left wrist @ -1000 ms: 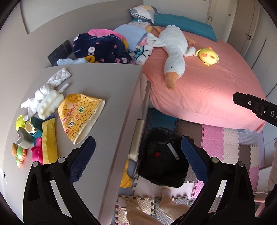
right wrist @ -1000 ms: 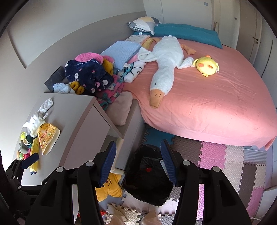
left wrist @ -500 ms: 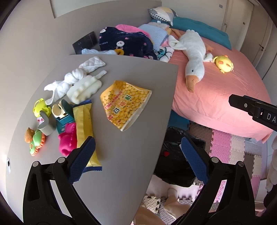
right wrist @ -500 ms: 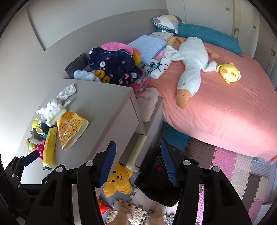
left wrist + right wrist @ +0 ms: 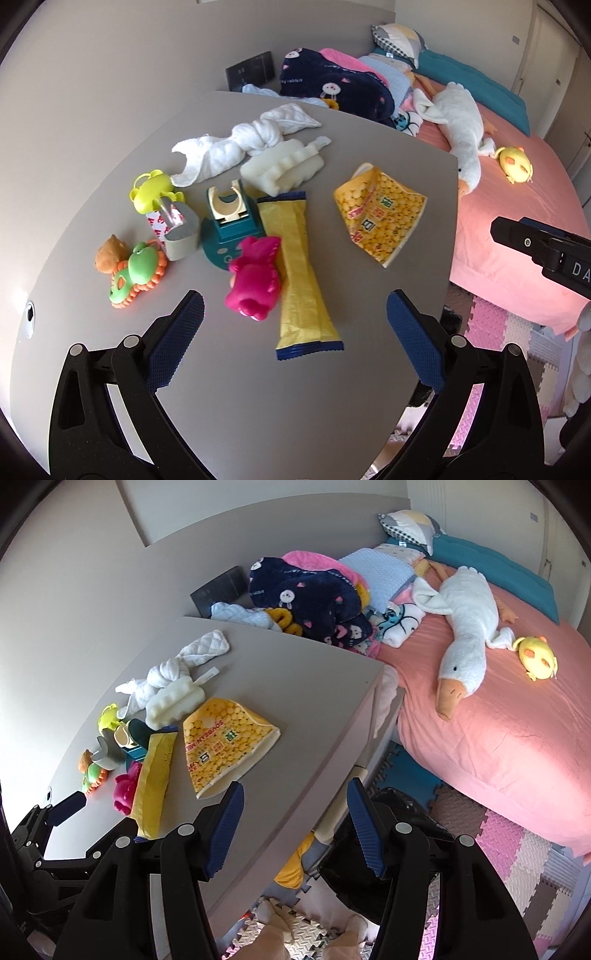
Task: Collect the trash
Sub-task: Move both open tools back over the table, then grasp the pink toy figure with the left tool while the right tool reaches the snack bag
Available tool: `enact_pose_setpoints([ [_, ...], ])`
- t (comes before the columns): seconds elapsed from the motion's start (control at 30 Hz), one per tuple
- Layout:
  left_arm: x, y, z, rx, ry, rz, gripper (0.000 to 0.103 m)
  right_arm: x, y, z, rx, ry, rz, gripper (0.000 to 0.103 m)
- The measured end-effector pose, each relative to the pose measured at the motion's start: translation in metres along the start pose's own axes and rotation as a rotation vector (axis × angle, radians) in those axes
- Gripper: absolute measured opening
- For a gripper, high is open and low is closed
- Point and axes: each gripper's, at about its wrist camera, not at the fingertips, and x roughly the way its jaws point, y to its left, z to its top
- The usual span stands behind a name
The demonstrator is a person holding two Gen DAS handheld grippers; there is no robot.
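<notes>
Both tools are hanging open and empty over the table (image 5: 258, 387): left tool (image 5: 295, 332) near the yellow wrapper (image 5: 299, 273), right tool (image 5: 295, 827), jaws just widening, near the soybean bag (image 5: 225, 746).

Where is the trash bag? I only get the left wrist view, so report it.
Observer: The black trash bag sits on the floor mats, below the table edge, under the right gripper.
Operator: Report that gripper's jaws.
Observer: They are open with nothing between them, and have just been opening.
Operator: Name the trash nearest it.
Observer: The yellow snack bag lies flat just ahead of its left finger.
</notes>
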Motion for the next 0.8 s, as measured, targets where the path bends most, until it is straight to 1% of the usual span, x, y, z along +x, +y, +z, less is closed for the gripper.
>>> enact_pose_setpoints([
  [0.07,0.001,0.010,0.000,-0.013,0.001,0.006,0.096,0.004,0.010,0.003,-0.013,0.004,0.007,0.059],
  [0.17,0.006,0.022,0.001,-0.025,0.012,0.012,0.091,0.010,0.021,0.006,-0.025,0.010,0.014,0.059],
  [0.23,0.011,0.029,0.003,-0.032,0.022,0.011,0.084,0.014,0.028,0.008,-0.028,0.012,0.018,0.059],
  [0.33,0.020,0.039,0.006,-0.042,0.030,0.019,0.078,0.020,0.036,0.011,-0.028,0.018,0.020,0.059],
  [0.4,0.025,0.043,0.006,-0.036,0.036,0.022,0.076,0.025,0.041,0.013,-0.026,0.025,0.020,0.059],
  [0.47,0.032,0.047,0.007,-0.030,0.048,0.022,0.075,0.029,0.045,0.015,-0.023,0.032,0.019,0.059],
  [0.63,0.041,0.051,0.011,-0.022,0.048,-0.017,0.075,0.043,0.058,0.020,-0.016,0.048,0.018,0.059],
  [0.8,0.051,0.056,0.012,-0.030,0.070,-0.049,0.075,0.055,0.070,0.025,0.001,0.069,0.016,0.059],
])
